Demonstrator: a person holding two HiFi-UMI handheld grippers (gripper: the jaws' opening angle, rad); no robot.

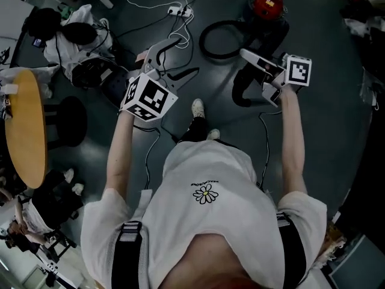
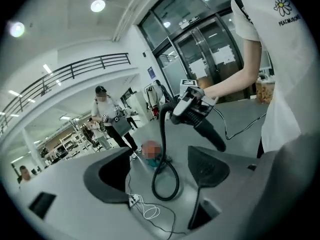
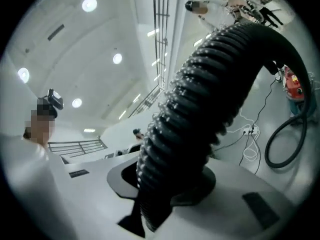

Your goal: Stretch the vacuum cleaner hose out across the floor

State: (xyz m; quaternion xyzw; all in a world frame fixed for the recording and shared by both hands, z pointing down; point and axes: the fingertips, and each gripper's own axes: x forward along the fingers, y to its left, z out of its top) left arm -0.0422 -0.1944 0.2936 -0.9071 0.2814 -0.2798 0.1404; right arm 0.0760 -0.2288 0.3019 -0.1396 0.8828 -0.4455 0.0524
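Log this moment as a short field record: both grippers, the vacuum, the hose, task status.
left gripper: open, empty, above the grey floor
right gripper: shut on black ribbed vacuum hose
vacuum: red canister vacuum cleaner, on the floor
hose: raised at the gripped end, looped on the floor near the vacuum
status: hose not yet stretched out

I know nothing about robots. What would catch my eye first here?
The thick black ribbed hose fills the right gripper view, clamped in the right gripper. It loops across the grey floor to a red vacuum cleaner at the head view's top. The left gripper hangs open and empty.
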